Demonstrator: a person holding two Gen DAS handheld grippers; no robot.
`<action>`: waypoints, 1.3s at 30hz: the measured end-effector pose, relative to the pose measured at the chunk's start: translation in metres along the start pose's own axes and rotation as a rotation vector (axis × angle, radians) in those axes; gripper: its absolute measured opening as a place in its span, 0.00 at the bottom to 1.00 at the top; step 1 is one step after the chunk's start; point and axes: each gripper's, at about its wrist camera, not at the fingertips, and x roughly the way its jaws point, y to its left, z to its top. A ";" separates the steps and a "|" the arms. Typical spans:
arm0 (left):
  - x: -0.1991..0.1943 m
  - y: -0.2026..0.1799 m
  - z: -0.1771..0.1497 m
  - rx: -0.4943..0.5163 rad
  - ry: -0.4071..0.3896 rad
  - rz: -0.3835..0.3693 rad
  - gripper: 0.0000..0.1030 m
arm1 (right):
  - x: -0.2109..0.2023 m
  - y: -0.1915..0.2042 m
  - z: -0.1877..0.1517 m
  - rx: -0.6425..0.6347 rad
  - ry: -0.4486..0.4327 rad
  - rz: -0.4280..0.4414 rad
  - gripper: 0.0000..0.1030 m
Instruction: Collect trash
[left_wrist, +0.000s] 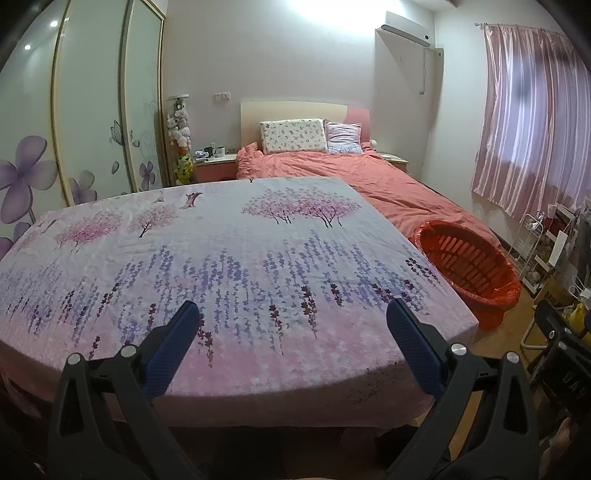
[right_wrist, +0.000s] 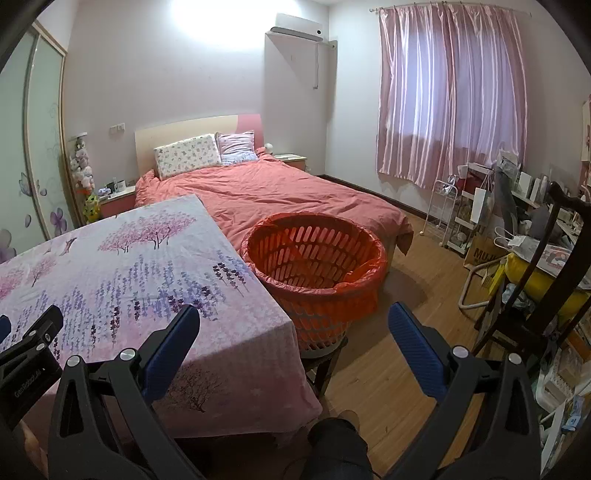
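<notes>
Either the very start or the very end of collecting trash, judging by the scene: no wrapper, scrap or crumpled thing visible anywhere on the flower-print surface (left_wrist: 236, 258), from its near edge to its far corners. Left gripper (left_wrist: 293, 317) hovering above the near edge, jaws spread wide, grasping nothing. Right gripper (right_wrist: 293, 321) out past the near right corner, over the wooden floor (right_wrist: 388, 369), jaws likewise released and empty. Red-lined basket (right_wrist: 314, 258) just beside the right edge (perched on a stool, it seems), its visible interior bare of trash. Bed (right_wrist: 295, 192) behind, nothing on it recognisable as litter. Next move, probably: a sweep of both cameras toward floor and hidden corners to find a piece before any closing of jaws.
</notes>
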 end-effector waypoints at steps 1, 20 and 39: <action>-0.001 -0.001 0.000 0.001 -0.002 0.003 0.96 | 0.000 0.000 0.000 0.000 -0.001 0.000 0.98; -0.014 -0.008 0.004 0.012 -0.042 0.012 0.96 | -0.004 -0.002 0.002 0.012 -0.003 0.007 0.98; -0.015 -0.007 0.004 0.009 -0.042 0.013 0.96 | -0.005 -0.002 0.002 0.012 -0.003 0.007 0.98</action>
